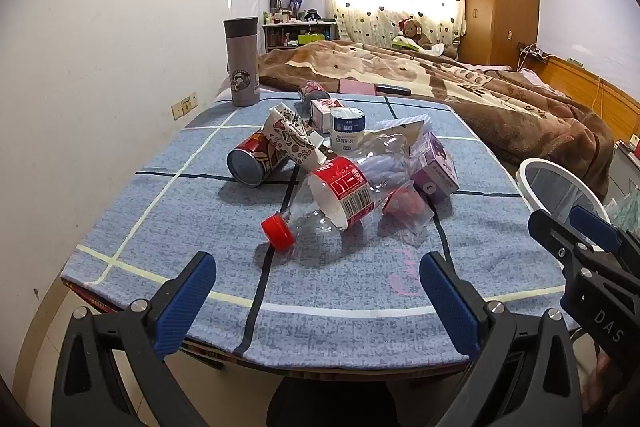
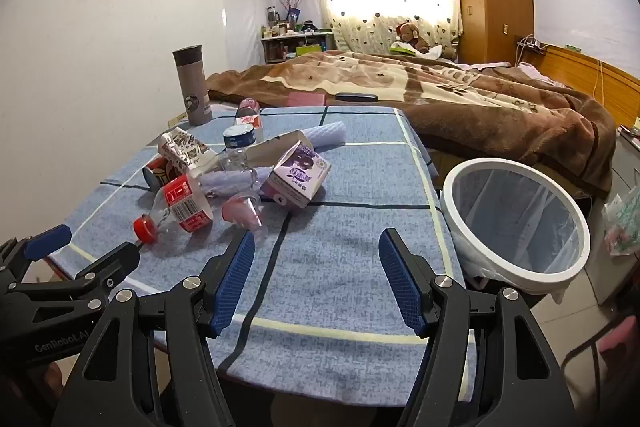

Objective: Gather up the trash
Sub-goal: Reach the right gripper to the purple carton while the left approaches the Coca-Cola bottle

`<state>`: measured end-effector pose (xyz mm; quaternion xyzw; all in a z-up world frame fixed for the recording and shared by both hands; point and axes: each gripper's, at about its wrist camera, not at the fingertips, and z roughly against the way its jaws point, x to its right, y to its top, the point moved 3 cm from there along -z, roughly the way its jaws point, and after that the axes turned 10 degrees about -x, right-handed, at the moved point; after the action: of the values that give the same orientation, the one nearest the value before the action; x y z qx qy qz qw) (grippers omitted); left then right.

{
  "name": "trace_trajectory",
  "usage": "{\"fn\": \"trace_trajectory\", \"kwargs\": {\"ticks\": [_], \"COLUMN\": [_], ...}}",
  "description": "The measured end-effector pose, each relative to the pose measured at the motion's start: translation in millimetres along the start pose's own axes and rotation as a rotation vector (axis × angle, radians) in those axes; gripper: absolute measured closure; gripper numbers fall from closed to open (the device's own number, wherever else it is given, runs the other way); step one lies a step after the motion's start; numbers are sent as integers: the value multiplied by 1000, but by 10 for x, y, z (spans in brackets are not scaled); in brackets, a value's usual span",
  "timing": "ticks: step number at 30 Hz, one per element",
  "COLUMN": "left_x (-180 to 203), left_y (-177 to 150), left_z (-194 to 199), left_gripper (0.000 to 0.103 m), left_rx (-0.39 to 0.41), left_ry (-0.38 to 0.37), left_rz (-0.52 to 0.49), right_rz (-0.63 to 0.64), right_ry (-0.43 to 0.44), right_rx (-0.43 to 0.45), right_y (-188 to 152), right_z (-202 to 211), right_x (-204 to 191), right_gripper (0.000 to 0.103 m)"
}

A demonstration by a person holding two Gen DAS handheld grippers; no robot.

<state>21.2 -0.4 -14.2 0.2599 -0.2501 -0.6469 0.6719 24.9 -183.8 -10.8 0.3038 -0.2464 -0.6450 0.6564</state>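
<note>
Blue-padded and standing wide apart with nothing between its jaws, the left gripper [image 1: 318, 279] hovers over the near edge of the table [image 1: 168, 227], pointed at the trash pile in the middle: one clear plastic bottle [image 1: 320, 207] with a red cap lying nearest, one red can [image 1: 256, 161] on its side, one patterned paper cup [image 1: 292, 137], one white jar [image 1: 347, 129], one purple carton [image 1: 436, 169], and one crumpled pink wrapper [image 1: 404, 207]. The bottle is round and empty, so a pinch off its middle would likely make it roll or squirt away and knock the cup and can. From the right wrist view, the right gripper [image 2: 318, 275] is likewise spread and empty above bare cloth, and one white-rimmed bin [image 2: 516, 219] stands just beside the table's right edge; it looks tilted, so a careless drop might miss or tip it. One grey tumbler [image 2: 194, 91] at the far corner is probably not trash.
</note>
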Motion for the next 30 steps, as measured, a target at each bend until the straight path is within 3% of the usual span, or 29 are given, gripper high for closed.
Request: {"fn": "trace_trajectory", "kwargs": {"ticks": [14, 17, 20, 26, 30], "left_x": [-250, -319, -348, -303, -244], "left_y": [150, 225, 312, 443, 510], "left_z": [-385, -488, -590, -727, -816], "left_gripper": [0, 0, 0, 0, 0], "left_rx": [-50, -73, -90, -108, -134], "left_ry": [-37, -75, -135, -140, -157], "left_rz": [-19, -13, -9, -68, -96], "right_rz": [35, 45, 13, -20, -97], "right_ry": [50, 44, 56, 91, 164], "right_rx": [-2, -28, -55, -71, -124], "right_y": [45, 106, 193, 419, 574], "right_z": [-303, -436, -551, -731, -904], "right_x": [-40, -64, -21, -48, -45], "right_gripper": [37, 37, 37, 37, 37]}}
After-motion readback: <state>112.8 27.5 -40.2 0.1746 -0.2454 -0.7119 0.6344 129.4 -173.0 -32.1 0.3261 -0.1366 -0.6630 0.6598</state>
